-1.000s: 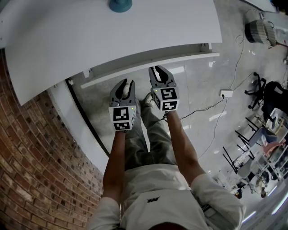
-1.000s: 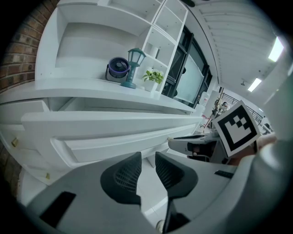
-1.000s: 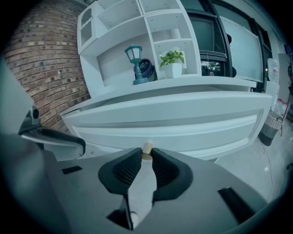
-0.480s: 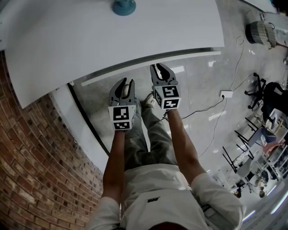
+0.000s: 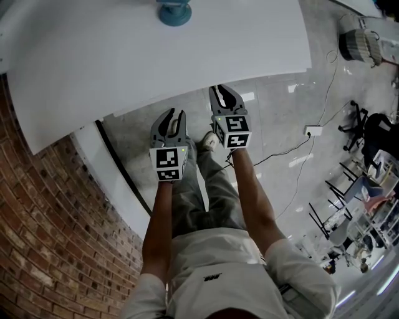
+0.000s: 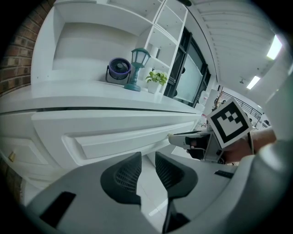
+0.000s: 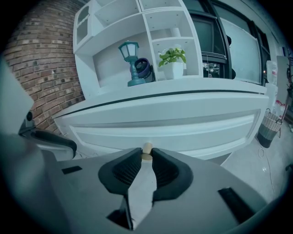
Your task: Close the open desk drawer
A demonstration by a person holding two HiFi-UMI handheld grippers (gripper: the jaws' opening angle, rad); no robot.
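left hand-held gripper, right hand-held gripper at white desk edge

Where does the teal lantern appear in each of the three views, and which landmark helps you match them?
Head view: teal lantern at the top edge, left of centre, cut off by the frame.
Left gripper view: upper middle, on the desk, right of the fan.
Right gripper view: upper left of centre, with the fan close on its right.
Shared landmark: the white desk top, whose front edge crosses all three.
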